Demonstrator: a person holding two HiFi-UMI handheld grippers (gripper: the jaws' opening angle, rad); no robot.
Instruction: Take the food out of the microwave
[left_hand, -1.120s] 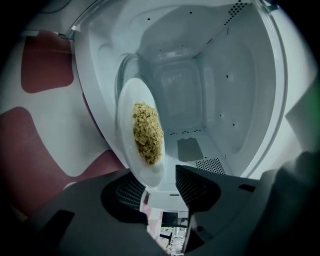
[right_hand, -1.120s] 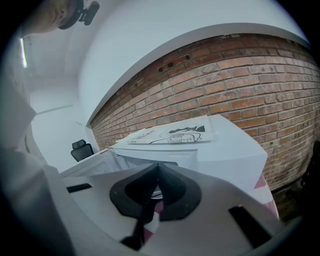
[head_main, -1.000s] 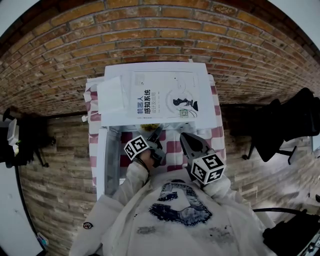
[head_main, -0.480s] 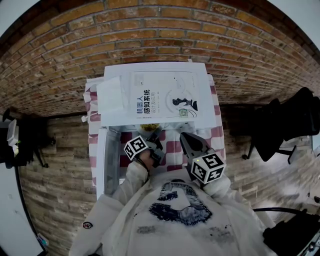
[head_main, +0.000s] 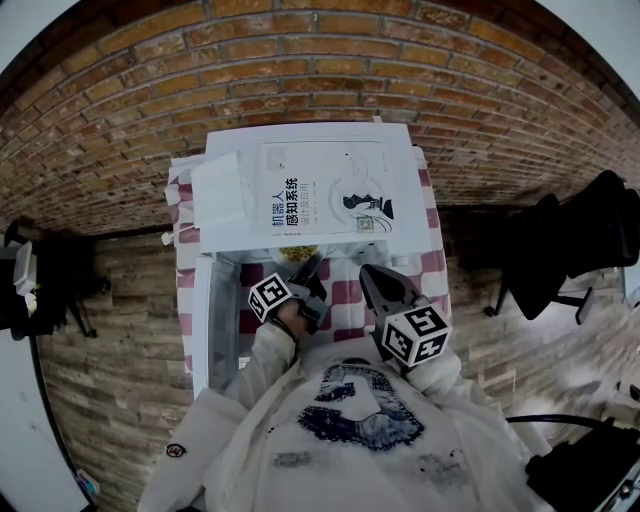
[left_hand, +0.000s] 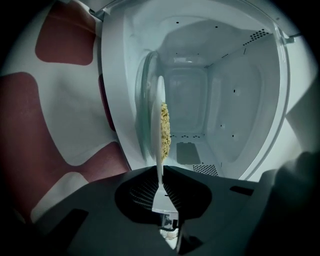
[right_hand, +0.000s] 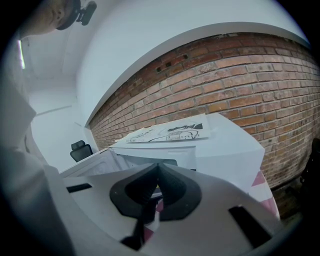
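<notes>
A white plate (left_hand: 160, 120) with yellow food (left_hand: 164, 131) is seen edge-on at the mouth of the open white microwave (left_hand: 225, 100), in front of its glass turntable (left_hand: 142, 110). My left gripper (left_hand: 160, 172) has the plate's near rim between its jaws, which are closing and pinch it. In the head view the left gripper (head_main: 312, 262) reaches under the microwave's (head_main: 310, 140) front edge, where the food (head_main: 297, 254) shows. My right gripper (head_main: 365, 272) hovers beside it, to the right, shut with nothing in it. The right gripper (right_hand: 159, 167) points at the microwave's (right_hand: 220, 145) front.
The microwave's door (head_main: 203, 320) hangs open at the left. A printed sheet (head_main: 325, 195) lies on top of the microwave. A red and white checked cloth (head_main: 350, 300) covers the table. Brick wall stands behind; a black chair (head_main: 560, 260) is at the right.
In the head view both hands stay where they were. The left gripper's marker cube has rolled very slightly.
</notes>
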